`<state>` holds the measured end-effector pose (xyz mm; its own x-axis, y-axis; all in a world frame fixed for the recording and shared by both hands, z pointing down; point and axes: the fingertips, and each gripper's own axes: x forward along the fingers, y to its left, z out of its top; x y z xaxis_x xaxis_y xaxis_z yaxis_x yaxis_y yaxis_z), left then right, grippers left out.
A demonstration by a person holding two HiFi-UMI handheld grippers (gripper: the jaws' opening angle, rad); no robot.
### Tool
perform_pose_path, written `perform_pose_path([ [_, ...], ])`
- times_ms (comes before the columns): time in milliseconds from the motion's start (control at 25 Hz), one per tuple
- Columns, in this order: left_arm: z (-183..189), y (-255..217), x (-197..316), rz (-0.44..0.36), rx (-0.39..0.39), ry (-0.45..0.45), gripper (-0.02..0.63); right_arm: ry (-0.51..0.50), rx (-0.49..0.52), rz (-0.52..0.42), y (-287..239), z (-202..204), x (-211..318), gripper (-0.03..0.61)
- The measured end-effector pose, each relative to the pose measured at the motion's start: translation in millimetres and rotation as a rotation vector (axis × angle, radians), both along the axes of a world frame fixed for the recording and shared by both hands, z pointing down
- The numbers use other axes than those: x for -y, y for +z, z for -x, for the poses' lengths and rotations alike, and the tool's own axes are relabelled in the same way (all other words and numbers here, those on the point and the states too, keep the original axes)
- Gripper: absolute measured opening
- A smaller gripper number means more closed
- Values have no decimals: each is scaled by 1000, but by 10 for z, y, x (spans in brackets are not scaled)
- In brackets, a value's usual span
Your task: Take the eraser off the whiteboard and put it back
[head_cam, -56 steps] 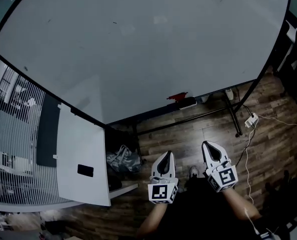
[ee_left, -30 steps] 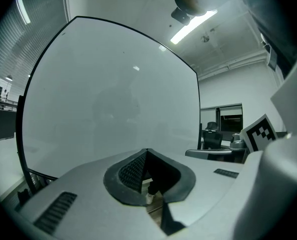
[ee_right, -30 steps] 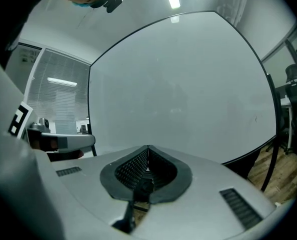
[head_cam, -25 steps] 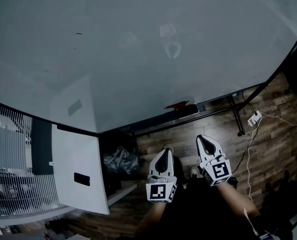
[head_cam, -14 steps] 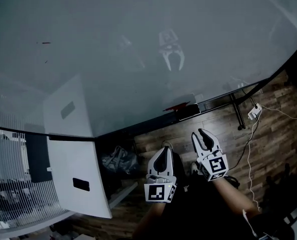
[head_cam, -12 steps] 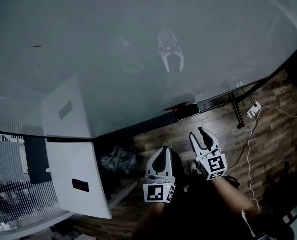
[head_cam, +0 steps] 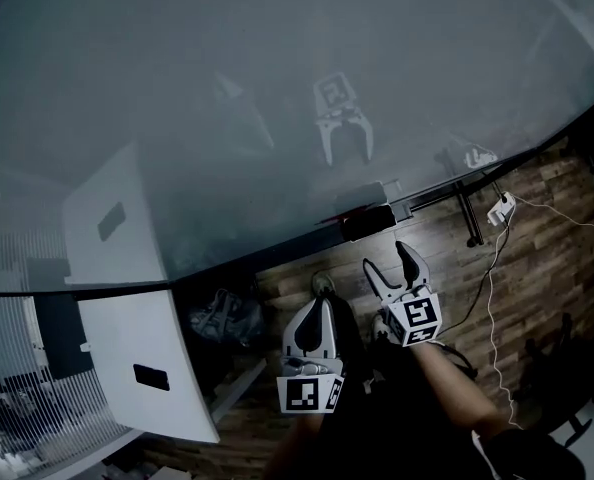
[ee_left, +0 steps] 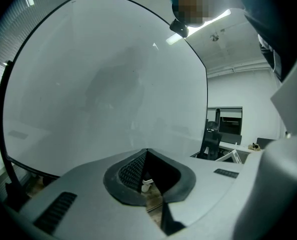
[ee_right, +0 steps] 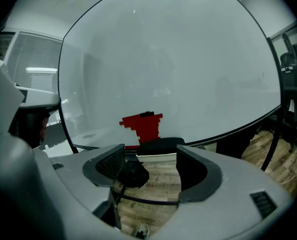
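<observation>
The right gripper (head_cam: 385, 256), empty with its jaws opening, hangs just below the eraser (head_cam: 369, 221) at the whiteboard's (head_cam: 277, 88) bottom edge. Half a second earlier its jaws stood narrower and farther from the eraser. In the left gripper view, the left gripper (ee_left: 147, 171) is closed and empty. In the right gripper view, the eraser lies ahead of the gap, untouched. It is probably light with a firm back, best taken across its short width.

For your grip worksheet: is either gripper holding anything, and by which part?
Nothing. The right gripper has empty, opening jaws; the left gripper is shut, empty.
</observation>
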<state>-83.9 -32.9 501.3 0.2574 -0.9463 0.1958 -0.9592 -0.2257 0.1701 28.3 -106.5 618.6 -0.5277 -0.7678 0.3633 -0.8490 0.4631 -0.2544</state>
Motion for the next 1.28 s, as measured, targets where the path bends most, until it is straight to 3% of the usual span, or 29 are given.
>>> perform_pose_path([
  [520,61,223,-68,46,-35,-2,8,30,-60,18,339,28,290,508],
  [1280,134,335,-20,77,-46,-32,8,62,-153,0,509,120,532,518],
])
